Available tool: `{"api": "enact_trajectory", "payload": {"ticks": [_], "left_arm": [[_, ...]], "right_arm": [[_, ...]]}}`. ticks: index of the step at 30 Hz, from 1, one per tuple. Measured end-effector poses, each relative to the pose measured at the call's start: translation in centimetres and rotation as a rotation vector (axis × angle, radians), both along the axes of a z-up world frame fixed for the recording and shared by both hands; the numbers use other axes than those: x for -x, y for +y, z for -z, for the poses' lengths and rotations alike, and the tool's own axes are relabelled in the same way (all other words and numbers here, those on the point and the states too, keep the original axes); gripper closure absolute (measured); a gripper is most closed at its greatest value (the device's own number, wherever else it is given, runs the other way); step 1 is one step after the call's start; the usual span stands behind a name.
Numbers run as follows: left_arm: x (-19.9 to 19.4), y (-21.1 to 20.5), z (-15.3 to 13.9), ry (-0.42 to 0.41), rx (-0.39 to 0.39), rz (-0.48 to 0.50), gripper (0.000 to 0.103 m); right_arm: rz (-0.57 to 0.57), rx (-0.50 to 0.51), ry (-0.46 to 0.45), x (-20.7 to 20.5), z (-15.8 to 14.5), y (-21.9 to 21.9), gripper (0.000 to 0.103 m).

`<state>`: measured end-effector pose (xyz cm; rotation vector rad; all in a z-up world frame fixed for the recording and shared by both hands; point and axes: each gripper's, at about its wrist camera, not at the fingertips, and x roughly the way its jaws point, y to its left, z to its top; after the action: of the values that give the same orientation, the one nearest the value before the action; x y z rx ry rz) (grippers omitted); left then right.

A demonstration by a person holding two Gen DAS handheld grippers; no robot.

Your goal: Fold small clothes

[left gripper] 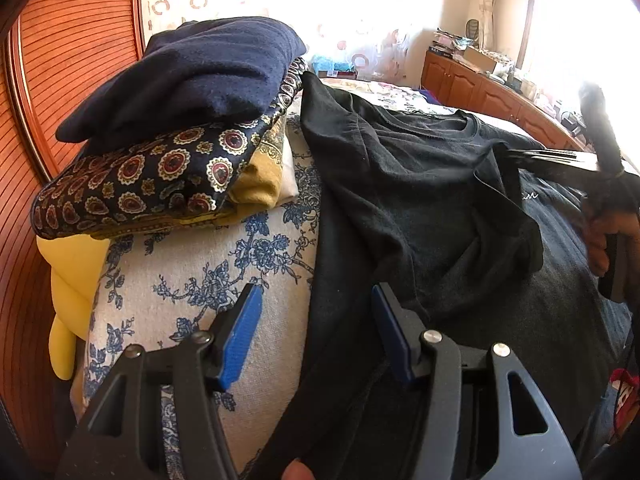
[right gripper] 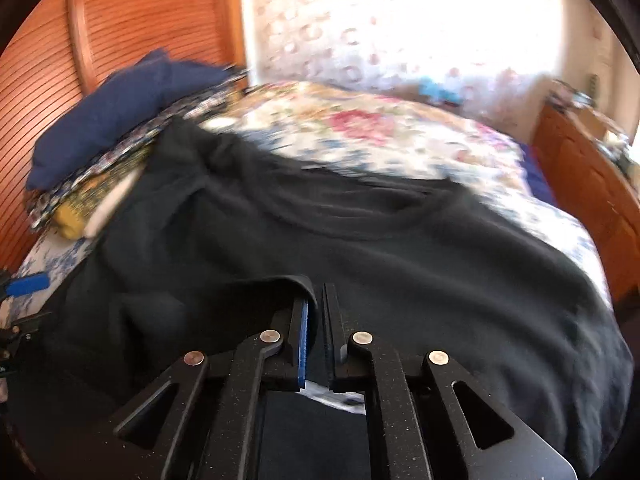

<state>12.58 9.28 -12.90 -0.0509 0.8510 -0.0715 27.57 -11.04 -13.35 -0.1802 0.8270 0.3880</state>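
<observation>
A black T-shirt [right gripper: 360, 248], soft and creased, lies spread across the floral bed [right gripper: 360, 136]. The right gripper [right gripper: 318, 320] has its jaws pinched on the shirt's near folded edge. The left gripper [left gripper: 316, 320] hangs over the shirt's left edge, jaws apart, beside a stack of folded clothes [left gripper: 168, 152].

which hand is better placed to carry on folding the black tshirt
Right. Its tongs are shut on a fold of the black cotton t-shirt; the left tongs stand open over its edge, holding nothing.

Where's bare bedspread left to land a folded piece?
Blue-floral cover between the folded stack and the black T-shirt, and the flowered quilt beyond its collar. Crowded: the stack's corner, and mid-bed under the shirt.
</observation>
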Motion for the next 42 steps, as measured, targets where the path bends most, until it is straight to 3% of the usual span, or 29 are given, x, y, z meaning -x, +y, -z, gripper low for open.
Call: {"api": "enact_trajectory", "payload": {"ticks": [3, 4, 6, 10, 13, 18, 20, 22, 25, 37, 42], "left_arm": [[0.0, 0.0, 0.0, 0.000, 0.001, 0.000, 0.046], [0.0, 0.0, 0.0, 0.000, 0.001, 0.000, 0.046], [0.0, 0.0, 0.0, -0.001, 0.002, -0.001, 0.046], [0.7, 0.2, -0.5, -0.036, 0.007, 0.001, 0.046], [2.0, 0.1, -1.3, -0.085, -0.005, 0.002, 0.046], [4.1, -0.1, -2.5, -0.117, 0.022, -0.008, 0.046], [4.8, -0.4, -3.0, -0.129, 0.031, -0.001, 0.046], [5.3, -0.7, -3.4, -0.137, 0.031, 0.006, 0.046], [5.7, -1.5, -4.0, -0.146, 0.021, 0.014, 0.046], [5.8, -4.5, -4.9, -0.160, 0.017, 0.068, 0.046], [5.5, -5.6, -4.7, -0.157, 0.019, 0.087, 0.046]], "right_arm": [[0.028, 0.003, -0.015, 0.8, -0.7, -1.3, 0.096], [0.037, 0.017, -0.029, 1.2, -1.0, -1.2, 0.083], [0.027, 0.007, -0.054, 2.3, -1.8, -0.9, 0.068], [-0.075, -0.077, -0.049, 5.0, -2.6, 0.6, 0.068], [-0.158, -0.146, 0.002, 6.5, -2.3, 1.9, 0.068], [-0.221, -0.169, 0.088, 7.4, -0.2, 4.0, 0.069], [-0.236, -0.174, 0.110, 7.2, 0.5, 4.5, 0.074], [-0.257, -0.195, 0.131, 7.2, 0.8, 4.4, 0.094], [-0.275, -0.207, 0.112, 8.4, 0.5, 3.6, 0.100], [-0.235, -0.197, 0.127, 11.5, 1.0, 0.6, 0.100], [-0.189, -0.205, 0.071, 12.6, -0.2, -1.8, 0.099]]}}
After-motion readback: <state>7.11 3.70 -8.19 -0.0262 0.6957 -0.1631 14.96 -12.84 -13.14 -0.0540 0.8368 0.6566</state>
